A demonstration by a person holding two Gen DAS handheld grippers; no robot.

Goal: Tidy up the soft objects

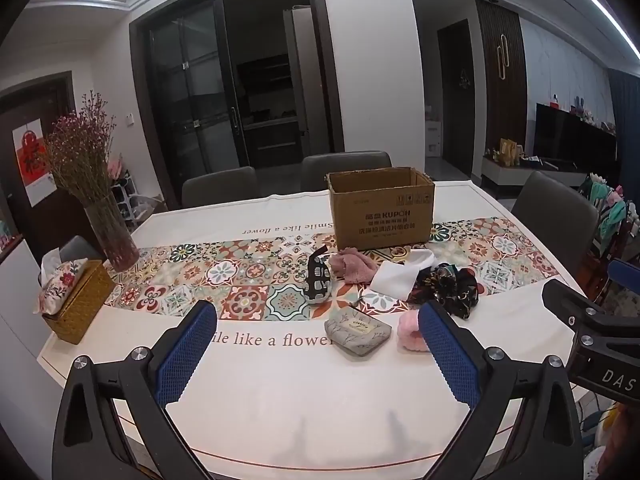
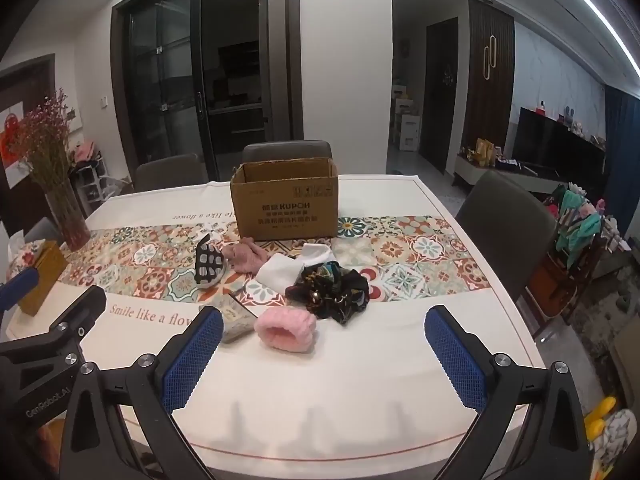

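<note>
An open cardboard box (image 1: 382, 210) (image 2: 285, 200) stands on the table's patterned runner. In front of it lie soft things: a black-and-white patterned pouch (image 1: 319, 282) (image 2: 210, 266), a dusty pink cloth (image 1: 354, 266) (image 2: 246, 258), a white cloth (image 1: 400, 276) (image 2: 288, 266), a dark floral scrunchie heap (image 1: 450, 290) (image 2: 332, 286), a grey pouch (image 1: 357, 330) (image 2: 236, 318) and a fluffy pink band (image 1: 410, 330) (image 2: 286, 326). My left gripper (image 1: 318, 326) is open and empty above the near table. My right gripper (image 2: 324, 332) is open and empty, the pink band between its fingers further ahead.
A vase of dried flowers (image 1: 102, 216) and a tissue box in a woven holder (image 1: 74, 298) stand at the left. Grey chairs (image 1: 346, 168) ring the table (image 1: 280, 400). The right gripper's body (image 1: 600, 340) shows at the left view's right edge.
</note>
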